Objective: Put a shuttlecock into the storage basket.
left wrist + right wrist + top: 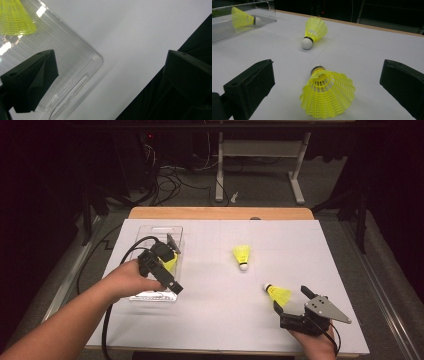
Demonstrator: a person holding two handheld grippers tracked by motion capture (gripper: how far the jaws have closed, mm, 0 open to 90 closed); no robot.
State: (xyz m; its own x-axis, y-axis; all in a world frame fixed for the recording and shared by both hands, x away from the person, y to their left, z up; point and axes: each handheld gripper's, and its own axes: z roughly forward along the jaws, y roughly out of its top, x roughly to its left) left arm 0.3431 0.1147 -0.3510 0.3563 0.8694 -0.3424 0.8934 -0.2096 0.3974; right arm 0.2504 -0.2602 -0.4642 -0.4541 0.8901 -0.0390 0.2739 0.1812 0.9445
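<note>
Shuttlecock (327,98), near one of three: it lies on its side on the white table (215,295), skirt toward the right gripper (291,301), cork pointing away. In the right gripper view it sits between the two black jaws, which stand wide apart and touch nothing; the skirt lies nearer the camera than the jaw tips, so a short advance would likely bring the pads level with it.

Handling, as judged: the shuttlecock looks very light, and a nudge from one jaw would probably roll it in an arc about its cork. The yellow mesh skirt appears springy and thin; a hard squeeze there could dent it. The cork and the dark band beside it look firmer, yet round and small, so they may slip out of flat pads. A gentle close across the narrow part of the skirt, just behind the band, seems the safest hold.

Farther out, a second shuttlecock (242,256) lies mid-table, well apart, cork toward the person. At the person's left stands a clear tray (156,230) holding a third shuttlecock (243,18). The left gripper (172,262) hangs over the tray's near corner, jaws spread and empty.
</note>
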